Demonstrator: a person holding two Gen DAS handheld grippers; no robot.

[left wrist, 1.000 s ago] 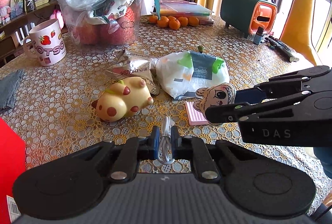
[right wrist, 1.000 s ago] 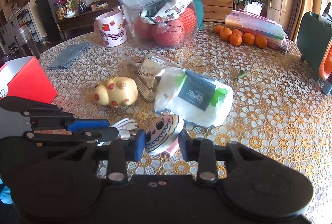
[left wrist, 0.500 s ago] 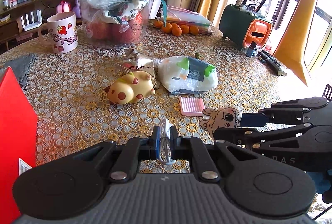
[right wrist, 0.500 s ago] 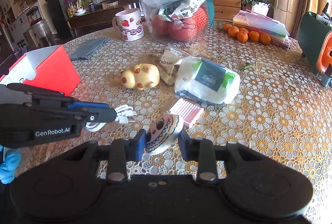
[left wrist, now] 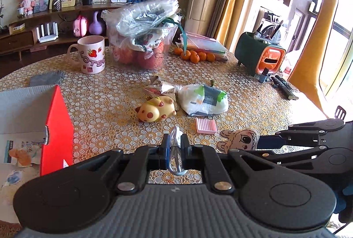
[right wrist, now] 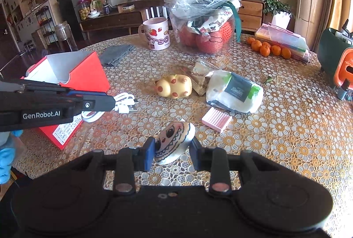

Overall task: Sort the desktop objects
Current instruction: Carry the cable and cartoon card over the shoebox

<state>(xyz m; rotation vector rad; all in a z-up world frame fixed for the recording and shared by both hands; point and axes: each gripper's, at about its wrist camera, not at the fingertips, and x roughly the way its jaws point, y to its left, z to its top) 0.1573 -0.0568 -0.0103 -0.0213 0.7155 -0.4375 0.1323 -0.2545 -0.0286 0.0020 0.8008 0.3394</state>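
Observation:
My left gripper [left wrist: 175,146] is shut on a coiled white USB cable [left wrist: 175,138], held above the table; the cable also shows in the right wrist view [right wrist: 124,102]. My right gripper [right wrist: 172,149] is shut on a flat cartoon-face plush [right wrist: 174,141], also seen in the left wrist view [left wrist: 241,139]. An open red box [right wrist: 81,74] stands at the left, just beyond the left gripper. A yellow spotted pig toy [left wrist: 156,111], a pink comb-like pad [left wrist: 205,125], a white wipes pack [left wrist: 204,101] and a snack packet [left wrist: 160,89] lie mid-table.
A strawberry mug [left wrist: 91,55], a bag of red fruit [left wrist: 143,39], oranges [left wrist: 194,56] beside folders, a green-orange holder [left wrist: 260,57], a remote [left wrist: 284,88] and a grey cloth [right wrist: 115,55] stand on the lace-covered table [right wrist: 286,127].
Both grippers have risen and pulled back from the table with the cable and the plush held. The red box has come into view at the left.

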